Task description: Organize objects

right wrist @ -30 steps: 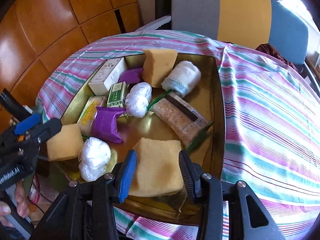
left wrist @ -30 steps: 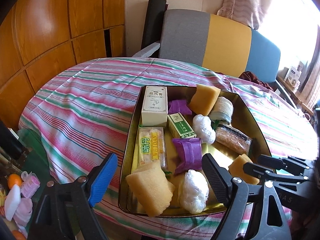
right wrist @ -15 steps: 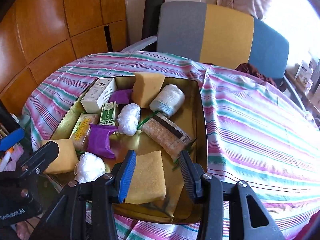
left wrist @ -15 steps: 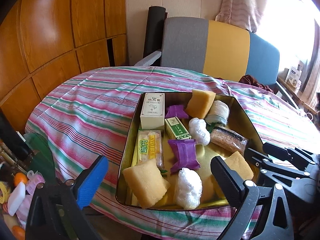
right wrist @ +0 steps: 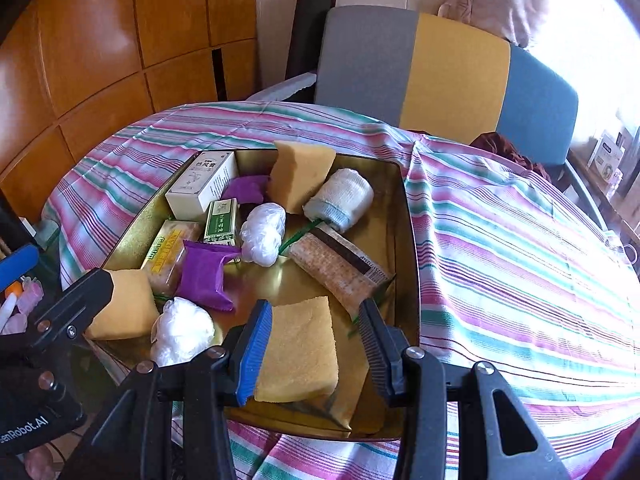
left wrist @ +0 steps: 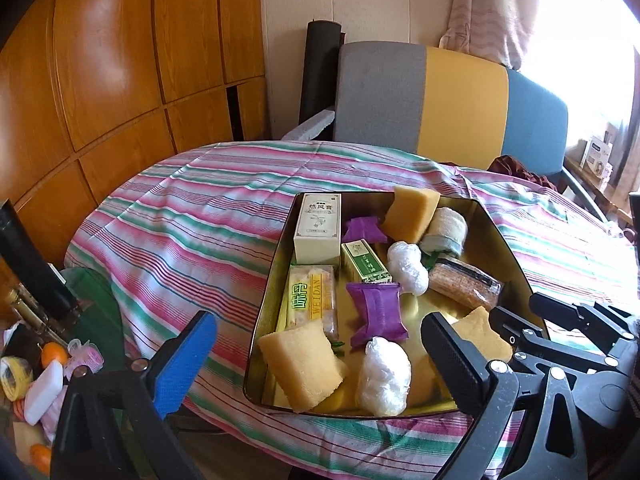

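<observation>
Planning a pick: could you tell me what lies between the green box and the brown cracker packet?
The farther white plastic bundle lies between them; both wrist views show it.

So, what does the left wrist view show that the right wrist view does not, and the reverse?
Only the left wrist view: a yellow tape roll low beside the table.
Only the right wrist view: the barcode on the grainy snack pack, and the full top of the near yellow sponge between the right gripper's fingers; whether it is gripped, I cannot tell.
Both: the gold tray, the white box, the green box, the rolled towel, the striped cloth.
</observation>
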`<state>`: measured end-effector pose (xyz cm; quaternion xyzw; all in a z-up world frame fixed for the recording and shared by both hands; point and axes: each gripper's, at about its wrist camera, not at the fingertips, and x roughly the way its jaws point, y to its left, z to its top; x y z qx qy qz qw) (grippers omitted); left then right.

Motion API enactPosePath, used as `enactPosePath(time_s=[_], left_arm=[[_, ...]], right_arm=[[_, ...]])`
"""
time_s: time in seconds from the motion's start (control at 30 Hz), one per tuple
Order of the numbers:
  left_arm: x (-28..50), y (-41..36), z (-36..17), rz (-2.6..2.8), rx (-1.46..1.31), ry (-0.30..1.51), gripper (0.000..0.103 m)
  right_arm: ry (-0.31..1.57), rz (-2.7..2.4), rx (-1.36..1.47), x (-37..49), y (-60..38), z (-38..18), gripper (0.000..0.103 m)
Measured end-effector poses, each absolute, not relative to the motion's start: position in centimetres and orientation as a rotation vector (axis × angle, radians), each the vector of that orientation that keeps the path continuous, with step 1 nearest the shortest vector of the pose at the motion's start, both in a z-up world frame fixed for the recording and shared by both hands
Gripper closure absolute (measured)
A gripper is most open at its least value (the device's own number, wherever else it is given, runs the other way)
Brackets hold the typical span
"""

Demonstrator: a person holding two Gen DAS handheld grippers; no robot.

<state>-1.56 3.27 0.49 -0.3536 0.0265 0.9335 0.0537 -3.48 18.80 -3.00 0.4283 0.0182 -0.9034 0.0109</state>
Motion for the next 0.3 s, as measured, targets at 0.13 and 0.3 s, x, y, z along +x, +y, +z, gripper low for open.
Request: enactPosePath(time_s=[0.13, 0.3], left_arm=[[-1.58, 3.12, 0.48, 2.843, -1.067, 0.078, 0.001], [-1.49, 3.35, 0.49, 2.831, -1.061, 0.099, 0.002]], right_arm=[[0.054, -2.816, 1.338, -3.49, 18.72, -3.07, 0.058], [0.048, -2.822, 1.327, -3.44, 18.76, -3.03, 0.058]])
